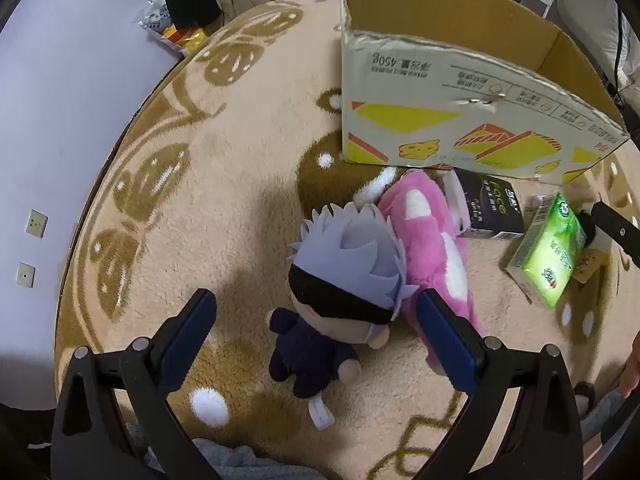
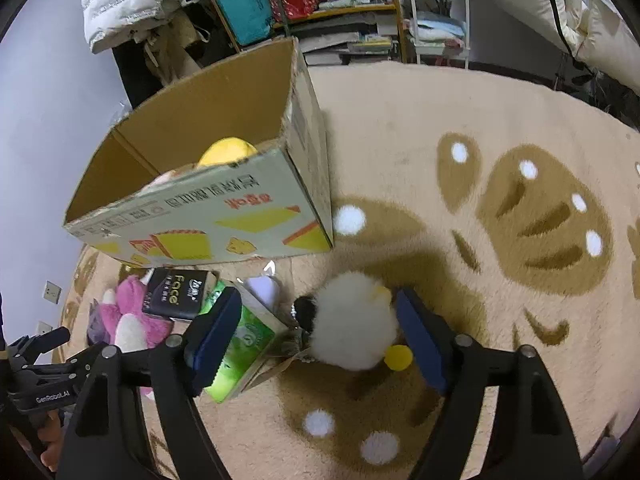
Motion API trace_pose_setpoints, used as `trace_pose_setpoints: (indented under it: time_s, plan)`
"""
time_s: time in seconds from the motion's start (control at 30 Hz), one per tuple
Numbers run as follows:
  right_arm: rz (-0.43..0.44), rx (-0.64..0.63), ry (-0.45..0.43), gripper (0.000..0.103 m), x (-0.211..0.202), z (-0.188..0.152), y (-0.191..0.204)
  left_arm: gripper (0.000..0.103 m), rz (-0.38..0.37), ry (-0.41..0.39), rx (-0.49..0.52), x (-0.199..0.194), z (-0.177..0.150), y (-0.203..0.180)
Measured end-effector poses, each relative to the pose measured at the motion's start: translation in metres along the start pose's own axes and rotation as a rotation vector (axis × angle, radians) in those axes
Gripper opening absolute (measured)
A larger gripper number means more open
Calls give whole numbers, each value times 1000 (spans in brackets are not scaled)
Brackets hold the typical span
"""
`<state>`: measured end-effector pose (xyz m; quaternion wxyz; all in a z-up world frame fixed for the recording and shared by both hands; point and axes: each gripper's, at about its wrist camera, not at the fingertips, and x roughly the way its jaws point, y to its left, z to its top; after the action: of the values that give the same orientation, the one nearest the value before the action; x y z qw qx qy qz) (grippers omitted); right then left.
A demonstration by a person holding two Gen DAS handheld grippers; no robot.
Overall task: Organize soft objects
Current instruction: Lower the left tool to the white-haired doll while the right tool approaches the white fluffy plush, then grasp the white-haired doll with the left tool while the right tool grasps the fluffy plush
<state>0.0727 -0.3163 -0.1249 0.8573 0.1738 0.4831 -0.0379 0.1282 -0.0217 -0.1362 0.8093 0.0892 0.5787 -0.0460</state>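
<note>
Left gripper [image 1: 316, 320] hangs over the rug [image 1: 224, 216], jaws spread wide and holding nothing. Between its fingers, slightly ahead, lies the grey-haired doll [image 1: 340, 280], on its side, black blindfold across the face, dark navy body toward the gripper base; neither pad appears to touch it. The right-hand pad of this gripper overlaps the pink plush [image 1: 432, 240] in the view; contact cannot be confirmed. Pink plush lies touching the doll's head, stretching forward toward the cardboard box [image 1: 440, 120]. Ahead and right of the left gripper: a black tissue pack [image 1: 488, 204] just in front of the box wall, and a green tissue pack [image 1: 548, 252] tilted on edge beside it. Right gripper [image 2: 320, 320] also stands with jaws apart, empty, straddling the white fluffy plush [image 2: 356, 320], which sits on the rug between the pads; the right-hand pad is close against its side, the other pad clear of it. A small yellow part [image 2: 398, 358] shows at the plush's near edge. The green tissue pack [image 2: 244, 344] lies under and just behind the left-hand pad. Ahead and left of the right gripper, the open box [image 2: 224, 216] holds a yellow plush [image 2: 228, 152], partly hidden by the box wall.
</note>
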Motion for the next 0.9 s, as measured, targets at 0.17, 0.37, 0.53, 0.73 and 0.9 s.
trace_pose_setpoints:
  time_s: [0.17,0.37,0.53,0.73,0.9]
  plan:
    - [-32,-5,24,73,8,0,-1,99,-9,6,-31,6,3,4]
    - [-36,-10,59,57,17,1,-1,99,-18,28,-65,19,6,12]
    - [-30,1,63,57,20,5,-1,99,-43,39,-84,27,9,15]
    - [-41,11,85,57,31,6,-3,99,-62,56,-101,35,14,13]
    - [-33,29,109,57,35,5,-8,93,-92,71,-117,38,15,13]
